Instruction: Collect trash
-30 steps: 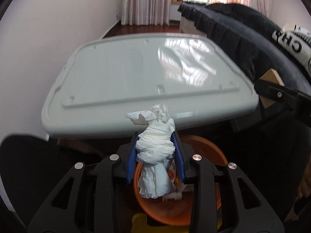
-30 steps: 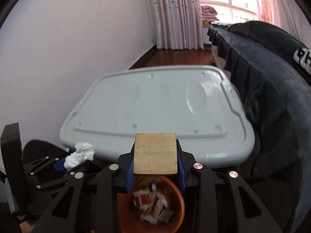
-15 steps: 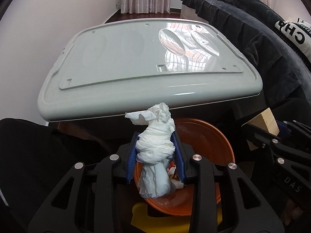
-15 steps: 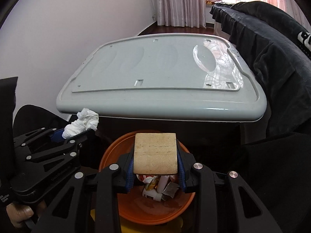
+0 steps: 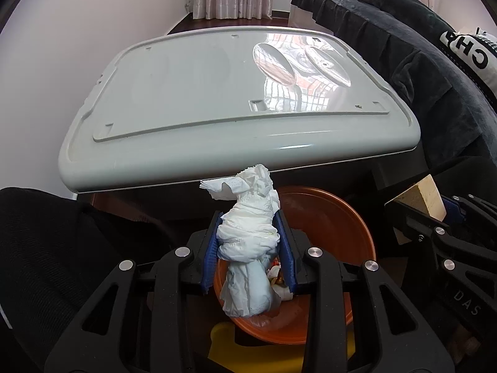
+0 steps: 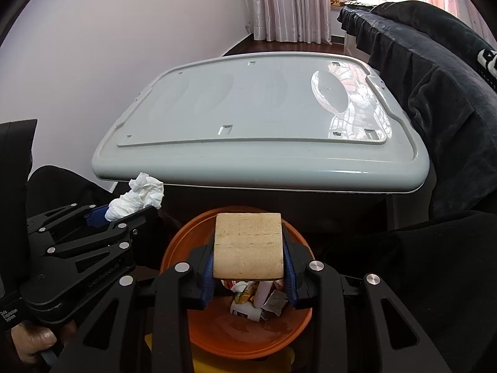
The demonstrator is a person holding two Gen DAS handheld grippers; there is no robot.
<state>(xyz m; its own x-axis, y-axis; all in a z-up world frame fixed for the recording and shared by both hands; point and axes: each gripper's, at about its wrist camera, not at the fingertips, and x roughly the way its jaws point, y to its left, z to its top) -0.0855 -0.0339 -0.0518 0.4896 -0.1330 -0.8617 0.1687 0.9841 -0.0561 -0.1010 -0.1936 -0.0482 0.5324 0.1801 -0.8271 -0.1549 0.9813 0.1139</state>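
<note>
We hold a crumpled white tissue wad [image 5: 248,233] in the left claw [image 5: 248,242], pinched across its middle between the blue pads [image 5: 209,248], with loose ends sticking out above and hanging below. It sits directly over the orange bin [image 5: 348,230], which already has wrappers [image 6: 257,298] in its bottom. We judge the wad light, soft and easily squashed; a grip at its bulky waist, as now, seems soundest, since the thin flaps could tear or slip free. It may cling to the pads when the claw opens.

In the right claw [image 6: 248,248] we hold a pale wooden block [image 6: 248,245], clamped on its two side faces. It looks stiff and heavier than the tissue, unlikely to deform, and it too hangs above the bin's mouth.

Just beyond the bin stands a grey plastic surface [image 6: 257,155], bare on top. To the right lies a dark blanket-covered bed [image 6: 435,77]; far off are curtains [image 6: 289,3] and a window.
</note>
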